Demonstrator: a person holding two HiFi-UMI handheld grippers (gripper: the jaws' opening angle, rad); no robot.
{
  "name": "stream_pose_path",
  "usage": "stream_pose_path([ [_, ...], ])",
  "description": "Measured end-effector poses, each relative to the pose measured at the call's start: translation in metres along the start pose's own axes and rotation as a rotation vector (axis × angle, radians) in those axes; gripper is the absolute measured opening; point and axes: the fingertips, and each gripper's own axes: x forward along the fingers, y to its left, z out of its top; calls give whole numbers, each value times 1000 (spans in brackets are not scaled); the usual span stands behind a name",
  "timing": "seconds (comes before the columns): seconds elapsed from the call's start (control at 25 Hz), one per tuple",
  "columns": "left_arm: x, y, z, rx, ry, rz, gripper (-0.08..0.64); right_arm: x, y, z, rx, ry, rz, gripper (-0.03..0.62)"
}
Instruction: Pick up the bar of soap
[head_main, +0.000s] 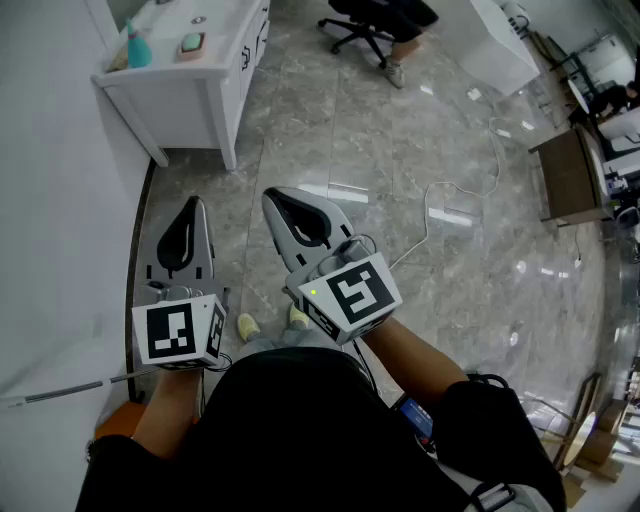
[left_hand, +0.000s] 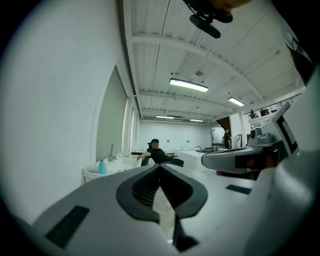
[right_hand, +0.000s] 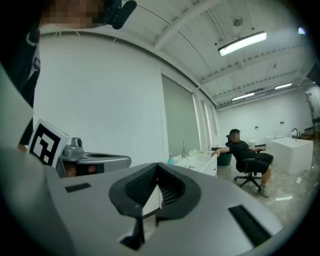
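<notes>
While I'm standing on the glossy grey stone-tile floor (head_main: 400, 150), both claws sit out in front of me, well apart from the tabletop.

Left claw (head_main: 193, 215): jaws fully together, nothing in them.
Right claw (head_main: 283, 207): same. The pads meet at the tip and it's empty (only floor and cabinet front show through the slot behind the pads).
The two are side by side, near each other, not touching.

Bar of soap (head_main: 191, 43): a small greenish block on what looks like a pinkish dish. It's on the white tabletop (head_main: 228, 28), which stands against the left wall. A teal bottle (head_main: 138, 47) is just beside it, and there's a faucet (right_hand: 183, 149) on the same unit. Neither claw is anywhere near the soap.

Room:
- The left wall is plain white, and the tiles reflect the ceiling lights.
- A white cable (head_main: 450, 200) trails across the floor.
- A person sits in a black office chair (head_main: 360, 35) beyond the tabletop.
- A brown wooden desk (head_main: 570, 175) stands at the right edge.
- The ceiling is white-panelled, with a strip light (left_hand: 188, 85).
</notes>
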Motion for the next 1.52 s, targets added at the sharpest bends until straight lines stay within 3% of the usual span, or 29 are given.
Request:
stream_pose_path([
  [0.16, -8, 11, 9, 24, -32, 45, 8, 1, 10, 15, -39, -75, 42, 6],
  [0.36, -15, 6, 9, 33, -27, 31, 8, -7, 10, 20, -31, -108, 56, 6],
  [0.96, -36, 36, 23, 26, -45, 14, 8, 5, 29, 31, -29, -112, 27, 6],
  [1.52, -62, 35, 27, 46, -65, -8, 8, -5, 50, 31, -41, -112, 21, 6],
])
